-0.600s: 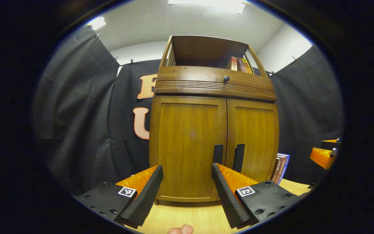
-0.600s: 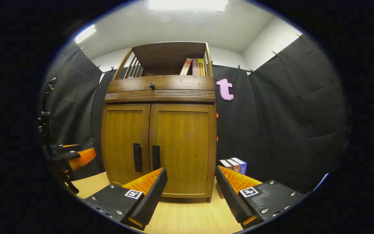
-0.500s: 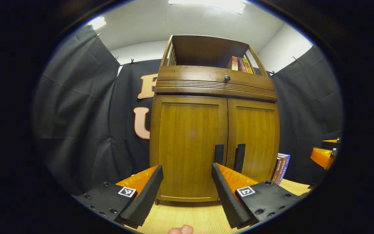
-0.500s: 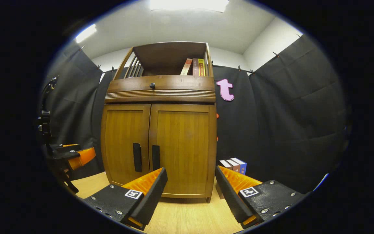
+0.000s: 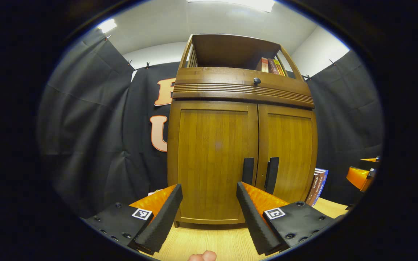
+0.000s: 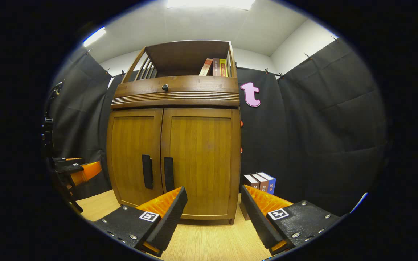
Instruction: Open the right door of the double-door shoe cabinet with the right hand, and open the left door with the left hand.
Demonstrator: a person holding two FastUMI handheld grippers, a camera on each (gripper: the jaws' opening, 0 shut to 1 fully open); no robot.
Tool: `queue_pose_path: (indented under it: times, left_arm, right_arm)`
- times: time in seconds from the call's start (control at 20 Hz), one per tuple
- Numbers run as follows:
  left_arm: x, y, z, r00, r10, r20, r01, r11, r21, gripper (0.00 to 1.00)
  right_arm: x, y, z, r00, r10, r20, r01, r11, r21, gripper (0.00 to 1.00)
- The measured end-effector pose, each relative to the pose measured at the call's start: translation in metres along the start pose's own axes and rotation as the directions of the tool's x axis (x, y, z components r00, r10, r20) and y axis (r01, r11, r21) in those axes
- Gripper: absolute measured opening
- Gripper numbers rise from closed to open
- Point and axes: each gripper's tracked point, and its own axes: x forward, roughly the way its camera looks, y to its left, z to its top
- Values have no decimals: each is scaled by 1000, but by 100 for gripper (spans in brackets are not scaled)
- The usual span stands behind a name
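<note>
Faced the shoe cabinet (image 6: 174, 145), both doors shut, two dark handles (image 6: 157, 173) side by side. Held the right gripper (image 6: 212, 214) wide open, short of the right door (image 6: 200, 159). Caught the left gripper (image 6: 74, 172) far left.

Your left gripper (image 5: 209, 214) has bare worktop (image 5: 209, 243) ahead of it up to the cabinet (image 5: 212, 152); its jaws stand wide apart with nothing between them. Your right gripper (image 6: 214, 214) has the same bare strip, jaws wide too. Both doors are shut, so their handles (image 6: 147, 171) stand just beside each other at the middle seam, leaving little room between them. Books (image 6: 263, 182) stand on the worktop just beside the cabinet's right side, narrowing the room there.
</note>
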Motion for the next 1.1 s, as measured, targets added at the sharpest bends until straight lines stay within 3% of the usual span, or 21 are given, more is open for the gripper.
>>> queue_pose_path:
  times: [0.25,0.45,0.6,0.8,0.85,0.9,0.95,1.05,1.1]
  left_arm:
    - [19,1,7,1000,1,21,-2,1000,7,94]
    - [17,4,4,1000,12,13,-13,1000,29,99]
    - [15,5,9,999,19,31,-20,999,37,94]
    - [12,2,11,999,9,47,-10,999,38,97]
    - [11,1,9,999,5,44,-7,999,35,94]
    - [7,0,7,999,2,45,-4,999,33,97]
    - [5,-1,7,999,-2,43,1,1000,31,96]
    - [-1,-4,7,999,-10,41,9,999,32,95]
    - [-4,-4,7,999,-15,41,14,999,30,95]
  right_arm:
    - [13,6,4,1000,20,13,-20,1000,20,93]
    - [17,14,0,999,37,9,-37,999,17,93]
    - [21,19,2,998,54,17,-54,998,26,93]
    - [27,29,9,997,69,43,-70,997,39,93]
    - [31,30,11,996,69,49,-71,997,36,100]
    - [36,33,13,996,66,56,-69,997,38,100]
    - [43,34,17,996,55,63,-59,997,51,93]
    - [57,46,27,993,71,90,-78,993,85,93]
    - [65,55,32,990,93,110,-103,990,93,100]
